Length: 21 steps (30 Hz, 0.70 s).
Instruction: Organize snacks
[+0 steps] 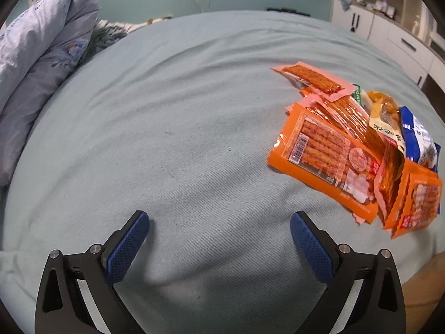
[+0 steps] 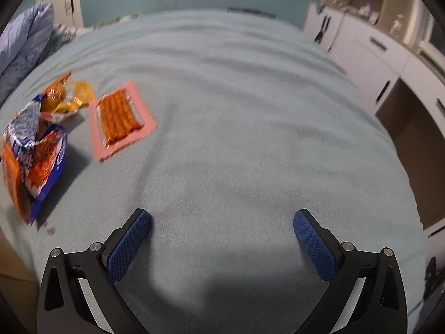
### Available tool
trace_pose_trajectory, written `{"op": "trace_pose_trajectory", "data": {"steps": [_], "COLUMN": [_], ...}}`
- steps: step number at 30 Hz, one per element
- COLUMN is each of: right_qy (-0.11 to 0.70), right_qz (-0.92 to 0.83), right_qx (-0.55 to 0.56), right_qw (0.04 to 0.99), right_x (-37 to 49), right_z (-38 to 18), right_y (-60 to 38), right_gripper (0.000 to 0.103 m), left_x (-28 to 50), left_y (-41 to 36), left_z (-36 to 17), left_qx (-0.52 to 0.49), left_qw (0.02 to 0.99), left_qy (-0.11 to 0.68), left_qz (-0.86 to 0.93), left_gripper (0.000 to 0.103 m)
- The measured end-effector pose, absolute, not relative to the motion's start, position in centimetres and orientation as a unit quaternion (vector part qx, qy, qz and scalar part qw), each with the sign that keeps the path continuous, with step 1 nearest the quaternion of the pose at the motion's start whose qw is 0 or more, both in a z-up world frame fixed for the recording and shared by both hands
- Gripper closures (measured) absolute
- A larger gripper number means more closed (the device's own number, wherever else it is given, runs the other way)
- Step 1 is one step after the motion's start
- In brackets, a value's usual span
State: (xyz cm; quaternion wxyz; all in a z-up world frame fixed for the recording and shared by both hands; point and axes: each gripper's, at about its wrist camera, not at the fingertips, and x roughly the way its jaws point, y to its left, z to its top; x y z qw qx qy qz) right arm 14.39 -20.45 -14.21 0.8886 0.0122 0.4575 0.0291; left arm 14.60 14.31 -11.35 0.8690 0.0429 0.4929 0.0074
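1. Your snack pile (image 1: 358,142) lies on the pale green bedspread (image 1: 180,117), toward its right side as your left camera sees it; take the pile as the landmark.
2. At the pile's near left edge a large orange packet (image 1: 325,164) lies flat, label up.
3. At its far end a pink packet (image 1: 311,79) rests across the others; a yellow pouch (image 1: 385,117) and a blue bag (image 1: 420,142) sit on its right side.
4. Your left gripper (image 1: 219,246) is spread wide and empty, near the pile's left edge but not touching it.
5. Your right gripper (image 2: 222,246) is also wide apart and empty, well right of the pile.
6. A bundled duvet (image 1: 41,64) sits far left of the pile, white cabinets (image 1: 389,33) beyond it.
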Motion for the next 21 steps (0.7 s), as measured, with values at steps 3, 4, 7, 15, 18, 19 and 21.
{"op": "trace_pose_trajectory", "data": {"steps": [3, 4, 7, 15, 18, 19, 21], "right_qy": [0.51, 0.531, 0.522, 0.334, 0.321, 0.329, 0.35], "right_qz": [0.031, 0.032, 0.029, -0.053, 0.0, 0.02, 0.061], "right_qx": [0.031, 0.027, -0.025, -0.083, -0.04, -0.032, -0.025], "right_qw": [0.859, 0.846, 0.852, 0.937, 0.946, 0.944, 0.934], "right_x": [14.6, 14.6, 13.4, 5.5, 2.8, 2.2, 1.7], "right_z": [-13.6, -13.2, -10.4, -0.4, 0.8, 0.6, 0.5], "right_y": [-20.6, -20.3, -18.7, -13.8, -12.6, -12.3, -11.8], "right_gripper": [0.0, 0.0, 0.0, 0.0, 0.0, 0.0, 0.0], "left_x": [14.2, 13.9, 12.9, 7.2, 5.2, 4.6, 4.2], "left_y": [13.6, 13.2, 12.1, 7.9, 7.2, 7.2, 7.1], "left_z": [-9.3, -8.5, -5.2, 2.4, 3.2, 3.3, 3.4], "left_qx": [0.086, 0.095, 0.089, 0.055, 0.06, 0.062, 0.067], "left_qw": [0.876, 0.881, 0.894, 0.916, 0.917, 0.918, 0.915], "left_qy": [0.472, 0.46, 0.437, 0.396, 0.394, 0.392, 0.397], "left_qz": [0.053, 0.06, 0.052, -0.008, -0.015, -0.008, 0.007], "left_gripper": [0.0, 0.0, 0.0, 0.0, 0.0, 0.0, 0.0]}}
